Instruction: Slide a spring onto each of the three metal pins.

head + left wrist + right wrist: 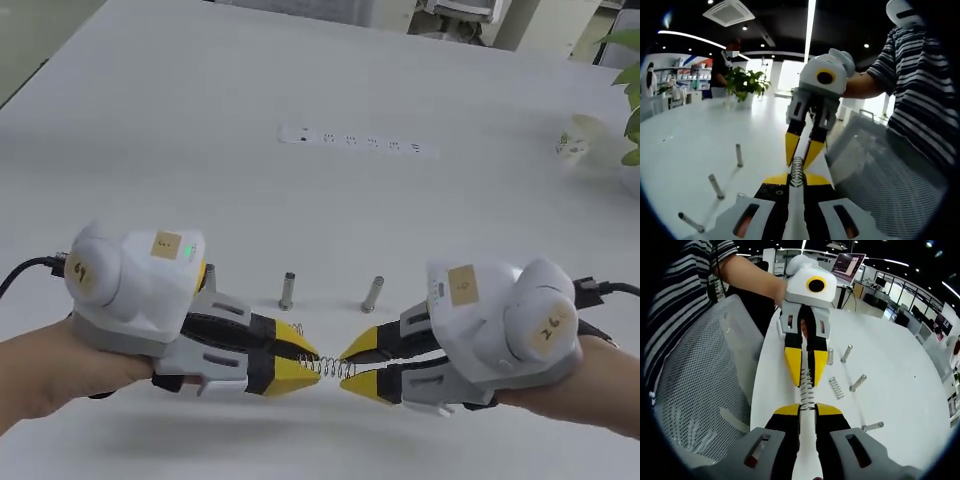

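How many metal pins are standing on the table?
3. They stand in a row on the table, beside the spring that the left gripper and right gripper hold: far pin, middle pin, near pin in the right gripper view. None seems hidden.

Open office: monitor (849, 266), potted plant (746, 82)

Thin coil spring (330, 366) held horizontal in mid-air; grey pins (287, 290) upright behind it

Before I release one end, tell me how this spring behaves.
The spring is thin open wire coil, so probably light and bendy. Pinched at its ends by the left tongs and right tongs, it may flick away if one slips.
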Demonstrator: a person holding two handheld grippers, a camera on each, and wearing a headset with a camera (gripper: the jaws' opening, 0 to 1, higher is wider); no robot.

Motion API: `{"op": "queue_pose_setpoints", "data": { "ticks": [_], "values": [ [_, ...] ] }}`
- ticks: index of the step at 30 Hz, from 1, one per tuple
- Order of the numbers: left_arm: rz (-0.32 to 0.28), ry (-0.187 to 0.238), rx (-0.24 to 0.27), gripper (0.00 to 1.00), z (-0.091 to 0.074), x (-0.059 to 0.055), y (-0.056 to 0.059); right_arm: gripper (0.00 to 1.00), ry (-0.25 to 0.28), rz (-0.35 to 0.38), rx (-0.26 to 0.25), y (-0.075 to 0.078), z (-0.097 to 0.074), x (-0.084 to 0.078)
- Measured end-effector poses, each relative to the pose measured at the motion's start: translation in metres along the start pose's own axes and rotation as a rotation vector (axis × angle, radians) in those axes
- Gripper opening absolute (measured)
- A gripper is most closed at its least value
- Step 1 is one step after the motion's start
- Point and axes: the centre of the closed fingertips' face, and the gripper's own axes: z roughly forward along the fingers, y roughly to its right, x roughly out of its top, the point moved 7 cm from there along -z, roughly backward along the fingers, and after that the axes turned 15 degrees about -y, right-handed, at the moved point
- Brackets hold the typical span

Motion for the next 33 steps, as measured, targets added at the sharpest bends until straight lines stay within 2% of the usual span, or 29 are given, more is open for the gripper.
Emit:
{"op": "queue_pose_setpoints", "data": {
  "ticks": [8, 20, 23, 29, 33],
  "values": [
    [-0.008, -0.002, -0.003, 0.02, -0.001, -0.002, -0.001, 0.08, 0.014, -0.027, -0.009, 0.001, -0.004, 0.002],
    [-0.011, -0.007, 0.003, 0.02, -0.002, -0.004, 0.002, 0.07, 0.107, 0.054, 0.027, 0.005, -0.016, 0.009],
    [-0.013, -0.004, 0.006, 0.02, -0.002, -0.004, 0.001, 0.07, 0.11, 0.049, 0.028, 0.004, -0.016, 0.011],
    [-0.016, -0.004, 0.01, 0.02, -0.003, -0.006, 0.003, 0.08, 0.161, 0.059, 0.041, 0.005, -0.021, 0.022],
    [-0.014, -0.011, 0.012, 0.02, -0.003, -0.007, 0.003, 0.08, 0.177, 0.057, 0.047, 0.005, -0.02, 0.027]
  ]
}}
